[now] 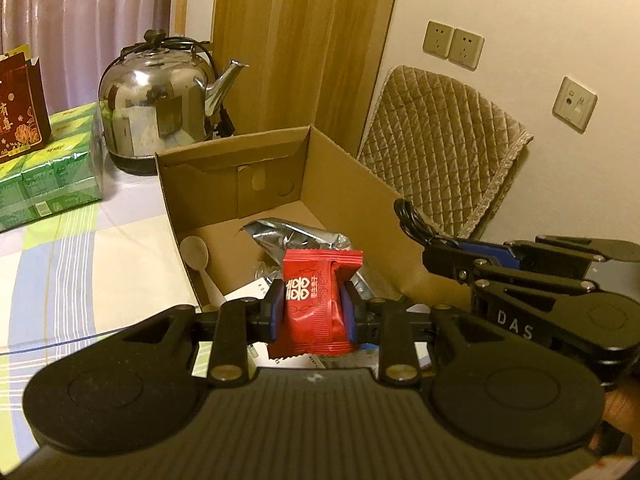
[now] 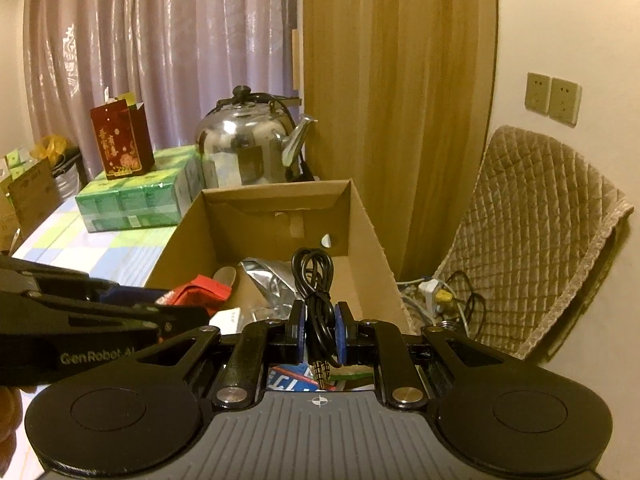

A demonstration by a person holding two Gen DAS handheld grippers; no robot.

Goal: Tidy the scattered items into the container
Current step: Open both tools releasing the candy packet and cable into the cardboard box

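At frame centre, the left gripper pinches a light, crinkly red sachet mid-body above the cardboard box; the right gripper clamps a limp coiled audio cable, best held at its bundle.

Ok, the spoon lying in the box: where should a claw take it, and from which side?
Probably by the handle, coming down from above. The spoon lies along the box's left wall, bowl toward the back, handle toward the near edge. The handle is the slim part; the wall blocks the left side.
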